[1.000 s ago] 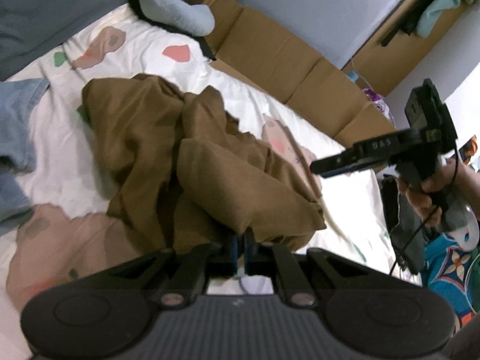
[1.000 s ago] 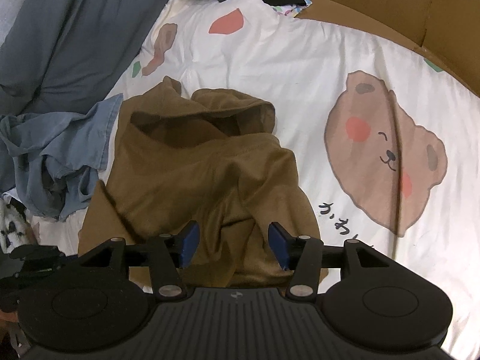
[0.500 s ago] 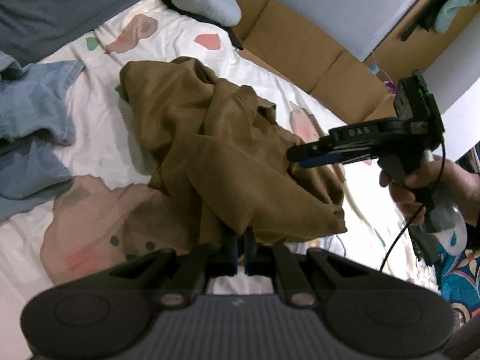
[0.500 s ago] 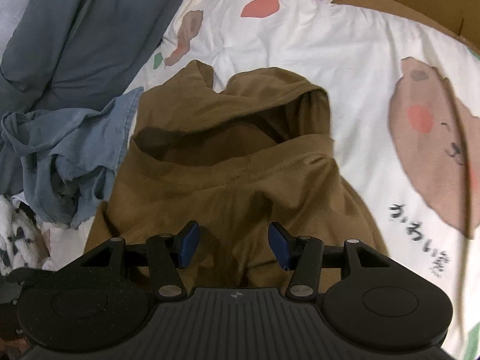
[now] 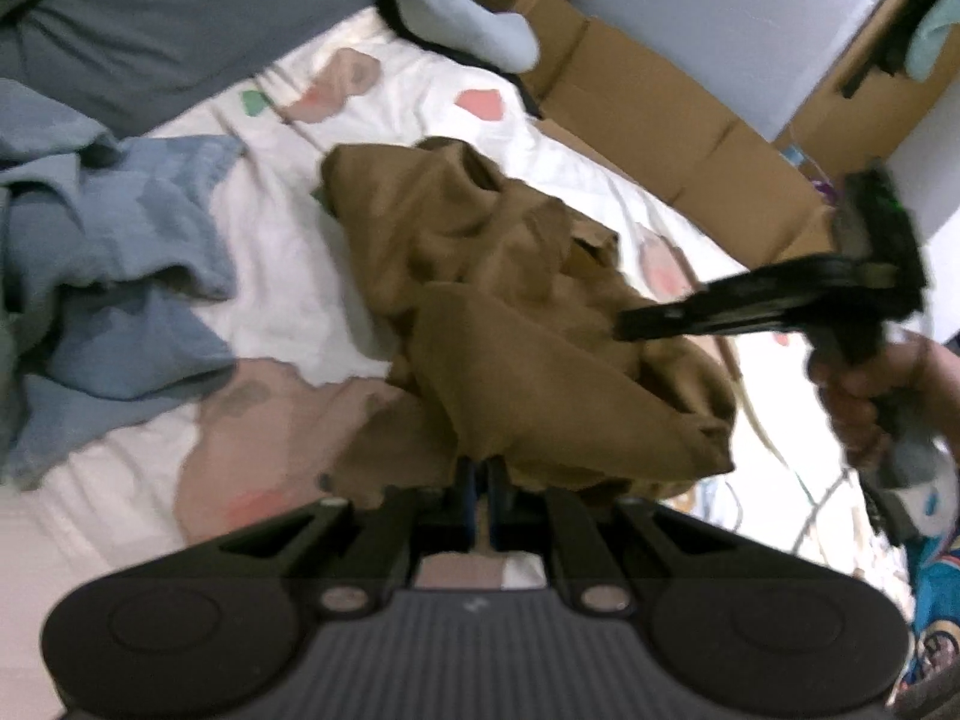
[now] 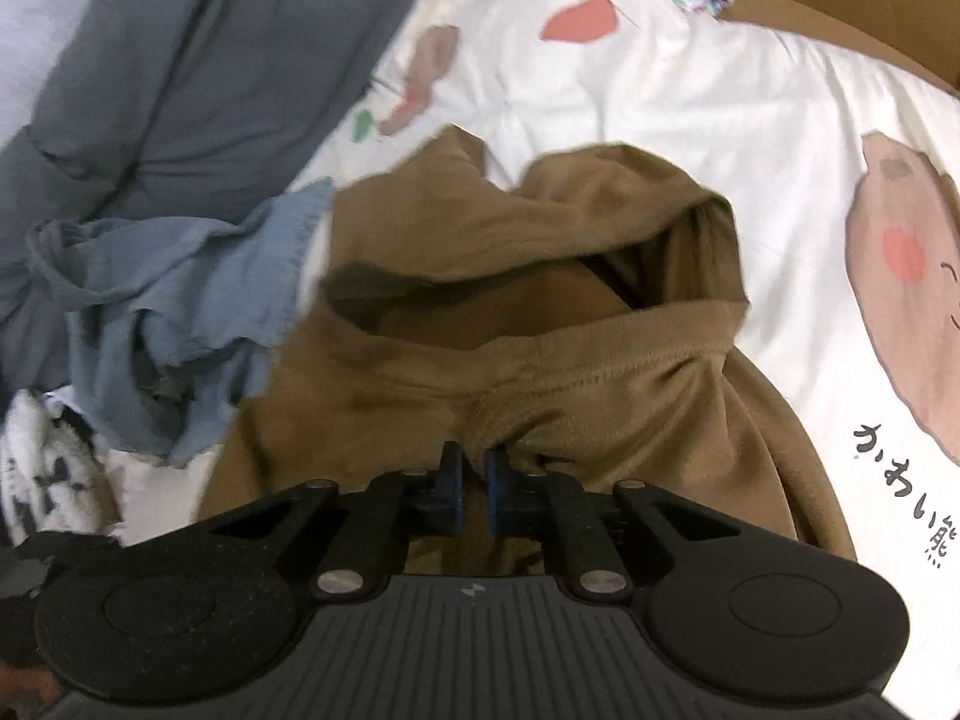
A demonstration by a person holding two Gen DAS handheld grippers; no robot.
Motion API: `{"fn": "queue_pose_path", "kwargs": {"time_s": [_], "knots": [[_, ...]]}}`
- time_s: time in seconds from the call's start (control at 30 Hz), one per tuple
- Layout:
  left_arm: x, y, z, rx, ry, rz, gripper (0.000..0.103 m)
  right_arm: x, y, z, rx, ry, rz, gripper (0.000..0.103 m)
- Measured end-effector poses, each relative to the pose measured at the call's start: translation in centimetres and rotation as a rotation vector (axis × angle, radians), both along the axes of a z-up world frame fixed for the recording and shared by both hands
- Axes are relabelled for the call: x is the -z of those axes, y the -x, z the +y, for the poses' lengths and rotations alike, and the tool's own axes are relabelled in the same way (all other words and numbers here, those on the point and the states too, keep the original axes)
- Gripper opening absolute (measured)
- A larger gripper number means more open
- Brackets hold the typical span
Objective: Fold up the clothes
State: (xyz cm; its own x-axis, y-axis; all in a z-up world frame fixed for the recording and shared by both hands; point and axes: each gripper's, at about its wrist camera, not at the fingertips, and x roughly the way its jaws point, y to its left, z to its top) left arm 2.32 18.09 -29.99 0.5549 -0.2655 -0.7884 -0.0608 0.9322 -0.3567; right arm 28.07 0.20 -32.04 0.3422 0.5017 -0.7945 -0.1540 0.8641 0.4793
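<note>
The right gripper [image 6: 473, 483], whose blue pads had stood spread over the brown garment [image 6: 540, 372] a second before, had now come together on a bunched bit of the stitched hem near the garment's open end — the cloth puckered into the narrow gap between the pads, so it read as a pinch rather than an empty closing. The left gripper [image 5: 480, 495] was pressed together on another edge of the same garment [image 5: 540, 360], much as it had been, with cloth draping over its tips. The garment itself lay crumpled in a heap on the white bear-print bedsheet [image 6: 690, 96], touching a blue garment [image 6: 180, 312] at one side, and grey bedding [image 6: 180, 60] lay beyond that. In the left wrist view the right gripper [image 5: 636, 321] and the person's hand [image 5: 864, 396] reached in from the side, blurred. With both tools holding the cloth at two separate points, the picking-up stage looked finished; the likely next need was to lift and spread the garment flat before any fold — and the blue garment's closeness could have let it be dragged along.
</note>
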Motion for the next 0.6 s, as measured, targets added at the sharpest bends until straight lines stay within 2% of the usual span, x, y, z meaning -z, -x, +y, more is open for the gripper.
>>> {"fn": "queue_pose_path", "kwargs": {"time_s": [0.2, 0.33, 0.6], "knots": [[-1.2, 0.1, 2.0, -0.075, 0.004, -0.008, 0.005, -2.1, 2.1, 1.3, -0.027, -0.075, 0.005, 0.004], [-2.0, -0.1, 1.5, -0.065, 0.039, -0.039, 0.014, -2.5, 3.2, 2.6, -0.044, -0.121, 0.024, 0.004], [-2.1, -0.6, 0.5, -0.055, 0.104, -0.067, 0.014, -2.5, 4.3, 5.4, -0.089, -0.169, 0.046, 0.003]]}}
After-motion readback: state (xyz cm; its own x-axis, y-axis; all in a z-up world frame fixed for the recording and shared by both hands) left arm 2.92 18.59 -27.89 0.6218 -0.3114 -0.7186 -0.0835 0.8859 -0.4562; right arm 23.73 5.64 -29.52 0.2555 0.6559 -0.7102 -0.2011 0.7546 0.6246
